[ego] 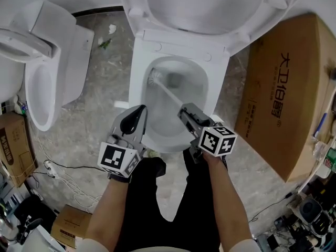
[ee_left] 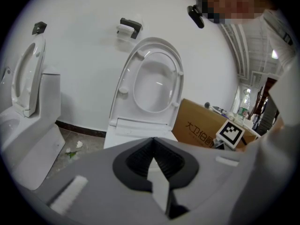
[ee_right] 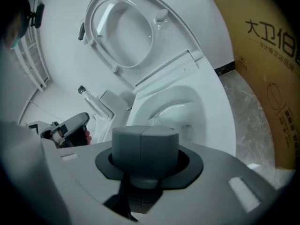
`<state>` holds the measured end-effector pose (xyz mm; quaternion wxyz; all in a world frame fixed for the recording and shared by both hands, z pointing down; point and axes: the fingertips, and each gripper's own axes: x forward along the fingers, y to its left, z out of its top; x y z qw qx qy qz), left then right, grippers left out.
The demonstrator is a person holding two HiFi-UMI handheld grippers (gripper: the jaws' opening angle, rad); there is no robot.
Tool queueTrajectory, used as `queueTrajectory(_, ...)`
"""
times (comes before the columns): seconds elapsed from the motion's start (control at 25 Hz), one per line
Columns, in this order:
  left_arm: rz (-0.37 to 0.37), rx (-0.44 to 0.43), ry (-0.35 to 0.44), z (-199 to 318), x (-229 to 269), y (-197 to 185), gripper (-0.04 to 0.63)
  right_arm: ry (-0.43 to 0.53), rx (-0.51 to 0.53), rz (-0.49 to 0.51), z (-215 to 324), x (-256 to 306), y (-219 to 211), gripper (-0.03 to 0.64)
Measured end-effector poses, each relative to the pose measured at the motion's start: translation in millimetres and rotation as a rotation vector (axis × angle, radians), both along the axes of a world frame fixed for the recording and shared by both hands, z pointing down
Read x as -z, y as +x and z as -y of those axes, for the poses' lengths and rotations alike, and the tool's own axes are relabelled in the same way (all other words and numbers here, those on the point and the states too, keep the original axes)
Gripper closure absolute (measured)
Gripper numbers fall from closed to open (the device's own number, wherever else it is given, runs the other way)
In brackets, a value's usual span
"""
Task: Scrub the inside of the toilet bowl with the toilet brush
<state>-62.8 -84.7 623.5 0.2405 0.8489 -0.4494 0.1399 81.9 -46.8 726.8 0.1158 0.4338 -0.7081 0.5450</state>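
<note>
Nearest, the right gripper (ego: 184, 111) grasps the grey-handled toilet brush (ego: 167, 91) inside the white toilet bowl (ego: 137, 88), where hard strokes risk splashing; left gripper (ego: 137, 115) closed, empty.

**Two toilets, one brush, three boxes**

There were two toilets: the middle toilet (ego: 137, 83) and the left toilet (ego: 68, 62). One toilet brush (ego: 167, 91) was counted. Two grippers showed, the left gripper (ego: 139, 109) and the right gripper (ego: 185, 111). Cardboard boxes numbered three: the large box (ego: 283, 93), the left-edge box (ego: 13, 146) and the bottom box (ego: 71, 226).
</note>
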Motion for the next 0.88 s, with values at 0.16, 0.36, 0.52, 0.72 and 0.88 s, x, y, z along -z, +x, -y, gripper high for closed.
queueTrajectory(0.16,-0.002,-0.002,-0.007,-3.7,5.4,-0.7,0.589,-0.001,0.056,-0.032,-6.7,6.3,-2.9,0.451)
queueTrajectory(0.36,-0.001,-0.007,-0.022,-13.6,10.3,-1.6,0.589,-0.025,0.121,-0.049,-29.0,10.6,-10.7,0.451)
queueTrajectory(0.52,-0.002,-0.007,-0.033,-21.4,13.3,-1.8,0.589,-0.064,0.204,-0.051,-51.9,12.7,-12.0,0.451)
queueTrajectory(0.72,-0.009,-0.008,-0.047,-33.3,12.3,3.1,0.589,-0.111,0.321,-0.069,-77.0,17.2,-10.4,0.451)
queueTrajectory(0.88,-0.016,-0.013,-0.061,-41.1,9.9,8.5,0.589,-0.127,0.395,-0.102,-88.1,22.3,-9.6,0.451)
